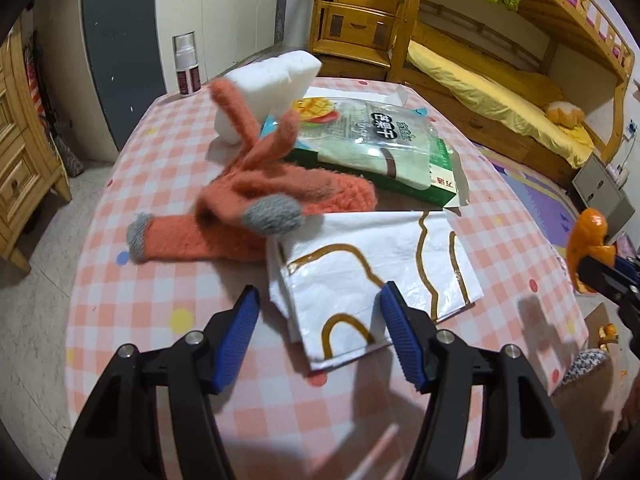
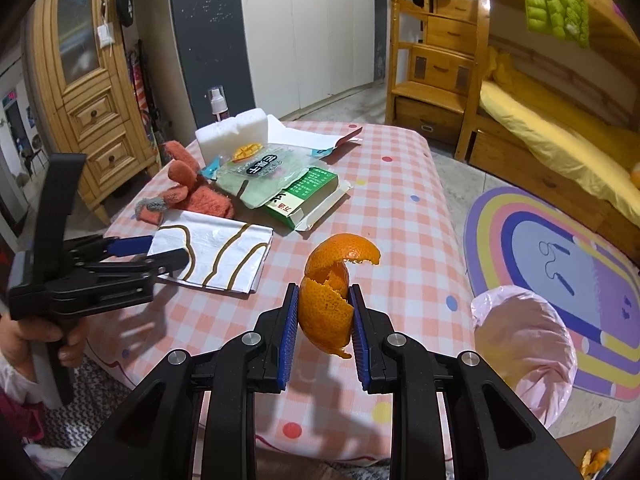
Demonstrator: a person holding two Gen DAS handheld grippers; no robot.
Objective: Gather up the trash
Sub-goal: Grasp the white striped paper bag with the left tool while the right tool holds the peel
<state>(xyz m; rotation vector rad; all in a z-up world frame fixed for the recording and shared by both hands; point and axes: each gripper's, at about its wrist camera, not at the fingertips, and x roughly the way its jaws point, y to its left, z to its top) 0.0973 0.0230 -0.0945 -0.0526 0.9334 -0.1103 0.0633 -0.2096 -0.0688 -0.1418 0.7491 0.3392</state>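
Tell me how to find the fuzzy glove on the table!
Look at the table with the pink checked cloth. Near its left edge, beside the green box and just behind the folded white bag with brown lines, lies the orange glove. It is the only fluffy thing there, with grey fingertips.

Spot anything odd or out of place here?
Orange glove lies on the table among the trash; it looks like clothing, not waste. Peel scraps lie on the floor beside the pink bag, apparently missed. Green carton is torn open.
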